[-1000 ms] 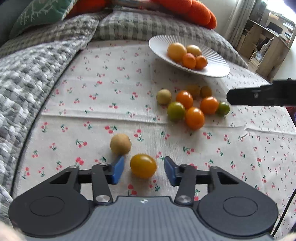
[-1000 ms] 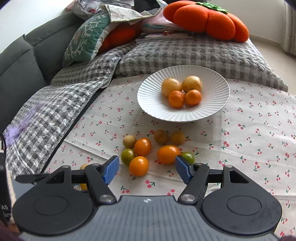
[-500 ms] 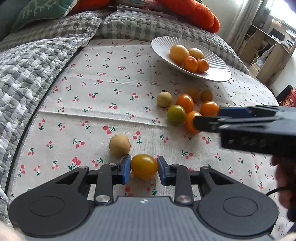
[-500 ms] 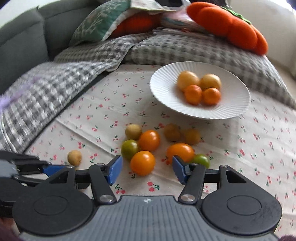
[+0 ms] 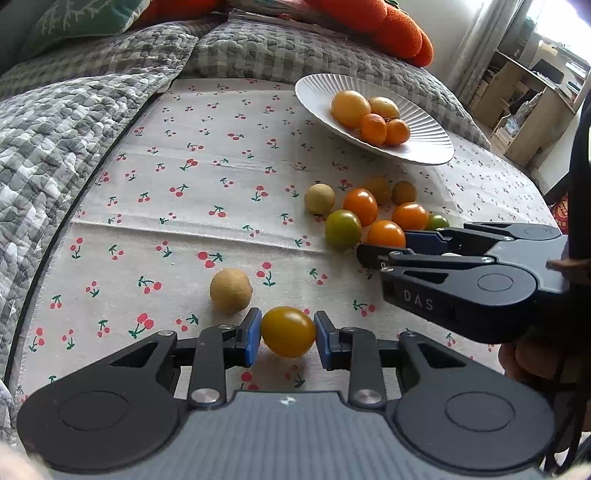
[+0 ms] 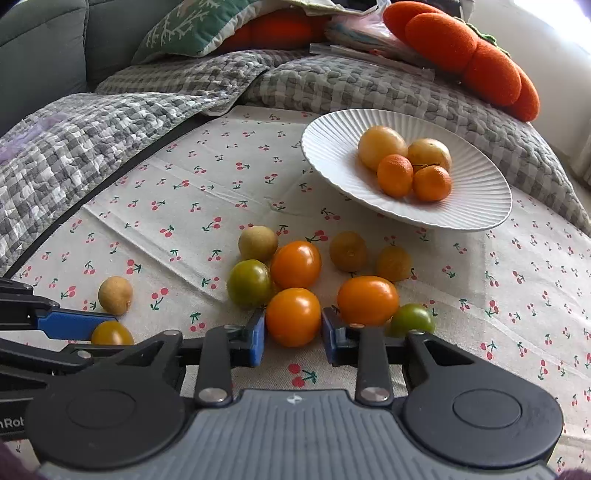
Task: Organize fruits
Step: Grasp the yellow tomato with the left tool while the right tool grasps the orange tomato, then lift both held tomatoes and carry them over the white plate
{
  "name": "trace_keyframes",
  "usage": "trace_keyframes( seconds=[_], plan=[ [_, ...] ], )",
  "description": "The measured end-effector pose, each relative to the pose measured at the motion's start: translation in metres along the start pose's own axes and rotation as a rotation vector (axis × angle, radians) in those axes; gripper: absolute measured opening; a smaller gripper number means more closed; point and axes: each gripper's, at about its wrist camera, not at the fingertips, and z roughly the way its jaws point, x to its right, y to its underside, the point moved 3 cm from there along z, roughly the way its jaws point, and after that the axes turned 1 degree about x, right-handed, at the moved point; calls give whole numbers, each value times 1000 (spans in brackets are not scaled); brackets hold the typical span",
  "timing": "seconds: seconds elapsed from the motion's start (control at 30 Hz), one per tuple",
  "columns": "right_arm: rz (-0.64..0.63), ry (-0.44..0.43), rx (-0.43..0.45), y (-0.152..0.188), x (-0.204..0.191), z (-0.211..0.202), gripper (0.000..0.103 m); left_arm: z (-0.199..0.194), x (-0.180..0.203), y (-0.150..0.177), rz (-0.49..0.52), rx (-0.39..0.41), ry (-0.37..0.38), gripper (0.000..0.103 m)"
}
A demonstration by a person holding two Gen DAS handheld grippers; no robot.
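Note:
My left gripper (image 5: 288,334) is shut on a yellow tomato (image 5: 289,331), just above the cherry-print cloth. A tan round fruit (image 5: 231,290) lies just left of it. My right gripper (image 6: 293,334) is shut on an orange tomato (image 6: 293,316) at the near edge of a cluster of orange, green and brown fruits (image 6: 295,264). The right gripper also shows in the left wrist view (image 5: 391,245), beside the cluster. A white ribbed plate (image 6: 332,147) behind holds several yellow and orange fruits (image 6: 395,175).
A grey checked quilt (image 6: 74,147) covers the sofa to the left and behind. Orange pumpkin cushions (image 6: 480,55) and a green cushion (image 6: 192,29) lie at the back. A wooden shelf (image 5: 535,103) stands far right. A green tomato (image 6: 413,319) touches my right finger.
The left gripper stayed shut on the yellow tomato and lifted it slightly. The right gripper moved down to the cluster and shut on the orange tomato.

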Motion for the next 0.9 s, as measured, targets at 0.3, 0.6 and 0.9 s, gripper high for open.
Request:
trace_keyframes(
  seconds=[0.3, 0.6, 0.9],
  plan=[
    [18, -8, -24, -2, -1, -4, 28, 0, 1, 0, 5, 2, 7, 23],
    [61, -25, -20, -6, 2, -13, 28, -2, 3, 0, 5, 10, 29, 23],
    [92, -60, 14, -11, 1, -29, 28, -10, 10, -4, 29, 47, 52, 23]
  ],
)
